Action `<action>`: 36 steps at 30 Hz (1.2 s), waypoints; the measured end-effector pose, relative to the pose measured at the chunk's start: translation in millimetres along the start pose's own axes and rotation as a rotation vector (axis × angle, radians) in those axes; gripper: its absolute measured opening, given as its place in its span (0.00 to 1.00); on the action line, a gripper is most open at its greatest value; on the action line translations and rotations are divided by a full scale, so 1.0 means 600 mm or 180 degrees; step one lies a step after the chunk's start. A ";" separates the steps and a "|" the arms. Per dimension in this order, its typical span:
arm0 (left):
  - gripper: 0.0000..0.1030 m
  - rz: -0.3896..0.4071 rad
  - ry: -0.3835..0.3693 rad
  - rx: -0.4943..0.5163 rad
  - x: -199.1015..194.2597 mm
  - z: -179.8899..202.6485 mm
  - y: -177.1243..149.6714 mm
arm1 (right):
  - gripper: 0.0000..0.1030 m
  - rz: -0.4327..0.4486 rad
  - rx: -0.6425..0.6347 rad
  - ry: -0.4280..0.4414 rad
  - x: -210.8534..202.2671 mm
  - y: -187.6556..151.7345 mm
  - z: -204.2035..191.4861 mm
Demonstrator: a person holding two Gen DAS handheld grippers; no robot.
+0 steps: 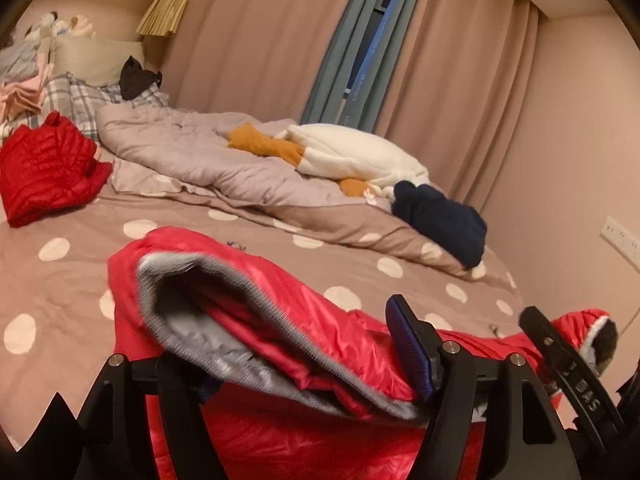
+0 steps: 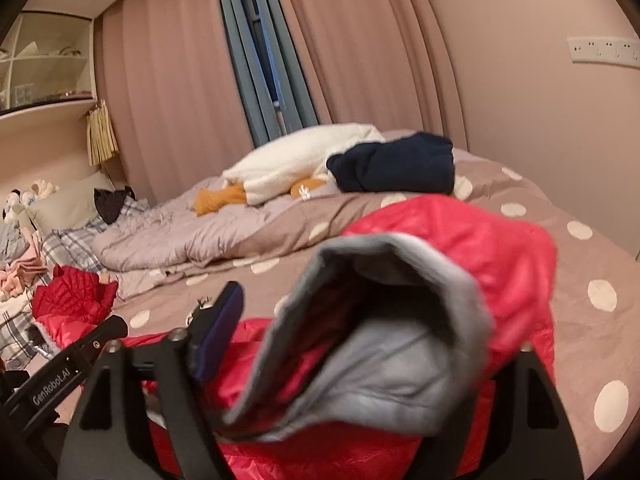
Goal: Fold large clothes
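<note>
far left on the bed (image 1: pixel 72 280) there's a folded red jacket (image 1: pixel 48 172), then the big red puffer coat (image 1: pixel 280 300) with grey lining draped right in front across both grippers. left gripper (image 1: pixel 304 364) fingers (image 1: pixel 408 352) are spread, not pinching it, right gripper (image 2: pixel 360 344) same, released, coat just lying between them. navy bundle (image 2: pixel 396 164) further right

- We see warm, dim indoor light on both views, with soft shadows.
- The red jacket (image 1: pixel 280 320) hem is blurred in both — worse in the right wrist view.
- Fisheye bends the curtains (image 1: pixel 256 32) — the corners go black.
</note>
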State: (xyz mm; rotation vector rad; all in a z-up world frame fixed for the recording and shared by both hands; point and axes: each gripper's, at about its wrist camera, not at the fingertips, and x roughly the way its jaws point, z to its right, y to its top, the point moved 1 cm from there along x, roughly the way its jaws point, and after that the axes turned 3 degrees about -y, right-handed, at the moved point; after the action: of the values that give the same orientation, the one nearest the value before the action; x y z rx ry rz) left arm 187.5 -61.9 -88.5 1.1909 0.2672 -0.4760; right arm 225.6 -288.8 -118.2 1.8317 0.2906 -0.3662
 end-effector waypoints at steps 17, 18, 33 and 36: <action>0.94 0.0718 0.0502 0.0081 -0.064 -0.012 0.029 | 1.00 0.0510 0.0281 -0.0322 -0.059 0.041 0.063; 0.94 0.0686 0.0511 0.0081 -0.059 -0.013 0.028 | 1.00 0.0526 0.0294 -0.0308 -0.062 0.042 0.064; 0.94 -0.0030 0.0724 0.0050 0.082 -0.067 -0.046 | 1.00 -0.0072 -0.0249 -0.0509 0.058 -0.013 0.026; 0.94 -0.0393 0.0746 -0.0002 0.130 -0.090 -0.078 | 1.00 -0.0267 -0.0247 -0.0543 0.099 -0.032 0.037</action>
State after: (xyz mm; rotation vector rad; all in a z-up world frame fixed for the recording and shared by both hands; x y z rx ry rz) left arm 235.3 -41.6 -180.6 1.2352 0.5445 -0.4435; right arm 270.4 -303.9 -164.4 1.7038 0.2602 -0.5590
